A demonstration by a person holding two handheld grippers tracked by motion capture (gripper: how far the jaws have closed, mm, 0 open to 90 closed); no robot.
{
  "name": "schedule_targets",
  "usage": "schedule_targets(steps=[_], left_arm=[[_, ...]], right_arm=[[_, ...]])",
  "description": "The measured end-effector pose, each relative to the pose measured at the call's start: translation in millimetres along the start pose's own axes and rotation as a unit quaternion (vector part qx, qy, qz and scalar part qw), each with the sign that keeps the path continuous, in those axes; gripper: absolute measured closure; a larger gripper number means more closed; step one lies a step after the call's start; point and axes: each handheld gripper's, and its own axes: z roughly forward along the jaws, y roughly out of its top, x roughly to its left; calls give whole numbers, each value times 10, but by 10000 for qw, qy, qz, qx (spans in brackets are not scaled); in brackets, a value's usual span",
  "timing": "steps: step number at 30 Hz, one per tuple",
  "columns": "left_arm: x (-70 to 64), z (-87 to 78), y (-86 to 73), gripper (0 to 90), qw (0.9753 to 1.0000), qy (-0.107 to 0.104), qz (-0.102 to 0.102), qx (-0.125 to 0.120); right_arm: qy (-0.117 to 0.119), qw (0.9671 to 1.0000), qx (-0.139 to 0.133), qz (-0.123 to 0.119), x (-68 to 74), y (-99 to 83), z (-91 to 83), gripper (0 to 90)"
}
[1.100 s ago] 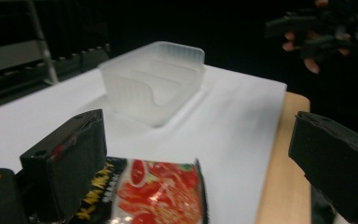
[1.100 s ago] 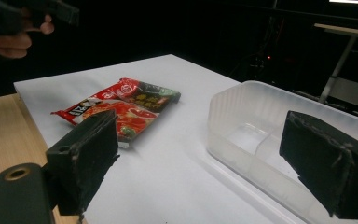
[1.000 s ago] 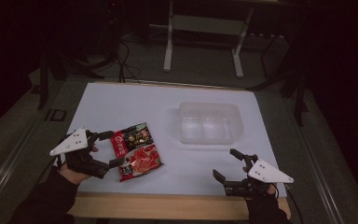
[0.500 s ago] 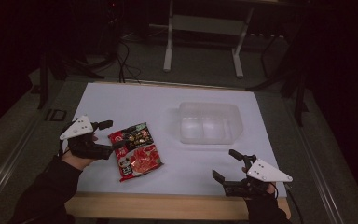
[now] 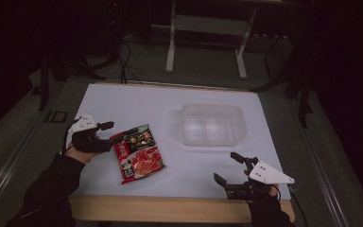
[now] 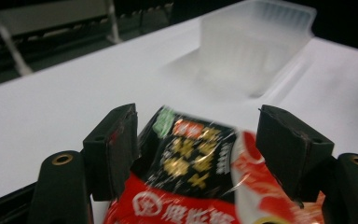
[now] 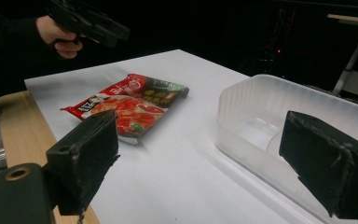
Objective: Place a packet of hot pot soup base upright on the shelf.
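white table [image 5: 137, 101] bears a red chinese-lettered noodle packet [image 5: 139, 153] between the left gripper [image 5: 116, 133]'s wide-open jaws.

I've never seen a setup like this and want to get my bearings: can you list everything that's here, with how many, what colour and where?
Snack packet: one, red with a black and green end, lying flat on the table's left half.
Plastic tub: one, clear, standing on the table to the right of the packet.
Table: one, white top with a wooden front edge.
Metal stand: one, pale grey, on the floor beyond the table.
Cables: several, black, on the floor behind the table.
Left gripper: one, black, jaws open at the packet's edge.
Right gripper: one, black, jaws open near the front right corner.
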Motion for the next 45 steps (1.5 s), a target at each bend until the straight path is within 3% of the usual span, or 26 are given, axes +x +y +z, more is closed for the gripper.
schedule_targets(steps=[6, 9, 17, 19, 21, 24, 27, 29, 37, 43, 45], left_arm=[[134, 102, -111, 334, 9993, 126, -187, 297], [274, 165, -204, 368, 9980, 137, -504, 345], [406, 299, -320, 374, 9960, 193, -626, 602], [477, 373, -370, 374, 9944, 128, -727, 760], [509, 421, -392, 414, 9936, 77, -692, 891], [535, 463, -409, 421, 9932, 166, -676, 938], [557, 503, -426, 447, 9924, 124, -655, 1039], [578, 523, -441, 480, 9914, -32, -764, 1060], [547, 595, -469, 612, 9886, -243, -800, 1256], [480, 623, -437, 702, 9868, -143, -779, 1414], [457, 620, -430, 741, 9865, -105, -691, 1481]], right_arm=[[104, 9999, 59, 37, 3, -19, 33, 117], [112, 9999, 72, 36, 7, -19, 38, 117], [91, 9999, 91, 84, -1, -34, 45, 128], [88, 9999, 82, 85, 0, -33, 44, 128], [82, 9999, 94, 79, 0, -35, 46, 128], [93, 9999, 102, 79, -4, -43, 48, 128], [97, 9998, 109, 107, -12, -50, 50, 128], [100, 9998, 118, 118, -15, -54, 53, 128], [103, 9998, 125, 125, -17, -57, 57, 129], [108, 9998, 142, 116, -9, -54, 65, 129], [115, 9997, 147, 133, -8, -53, 70, 129]])
